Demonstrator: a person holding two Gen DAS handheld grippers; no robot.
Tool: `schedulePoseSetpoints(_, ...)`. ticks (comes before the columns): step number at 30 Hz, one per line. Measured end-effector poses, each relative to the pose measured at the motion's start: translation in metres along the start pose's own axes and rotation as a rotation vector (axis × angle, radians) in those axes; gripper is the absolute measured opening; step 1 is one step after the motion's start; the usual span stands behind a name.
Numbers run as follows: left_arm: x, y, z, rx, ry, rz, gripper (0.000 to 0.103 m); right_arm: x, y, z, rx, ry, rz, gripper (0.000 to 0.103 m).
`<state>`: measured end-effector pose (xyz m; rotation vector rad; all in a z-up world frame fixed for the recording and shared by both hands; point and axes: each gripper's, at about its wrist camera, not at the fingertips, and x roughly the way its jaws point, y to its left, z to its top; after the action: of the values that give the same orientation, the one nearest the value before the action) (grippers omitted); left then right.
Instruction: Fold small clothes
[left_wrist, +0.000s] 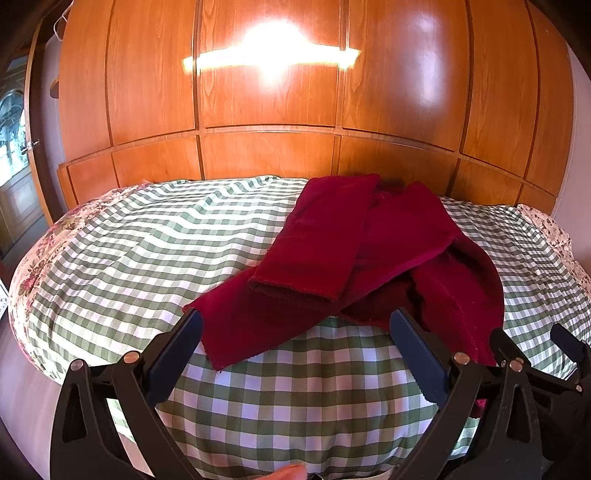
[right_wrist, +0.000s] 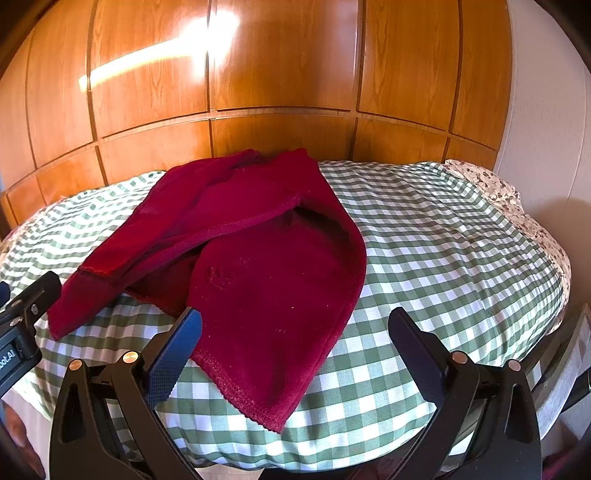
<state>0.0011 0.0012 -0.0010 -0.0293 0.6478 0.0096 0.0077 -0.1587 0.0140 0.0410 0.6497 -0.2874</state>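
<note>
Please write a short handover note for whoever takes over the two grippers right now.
Left gripper: open, empty, at the near left edge of the red garment.
Right gripper: open, empty, over the garment's near right corner.
The garment lies rumpled on the green checked bedcover; one sleeve is laid across the top and layers overlap unevenly.
Done: possibly one sleeve folded in; I cannot tell.
Left: flatten, fold neatly.
</note>
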Motion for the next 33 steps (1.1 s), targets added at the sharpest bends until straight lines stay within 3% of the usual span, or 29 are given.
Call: schedulePoseSetpoints(33,0.0042,0.0015,-0.0019,0.006,0.016,-0.002,0.101,0.0033,0.0032,-0.0025,-0.008,0.006,-0.006,0.1)
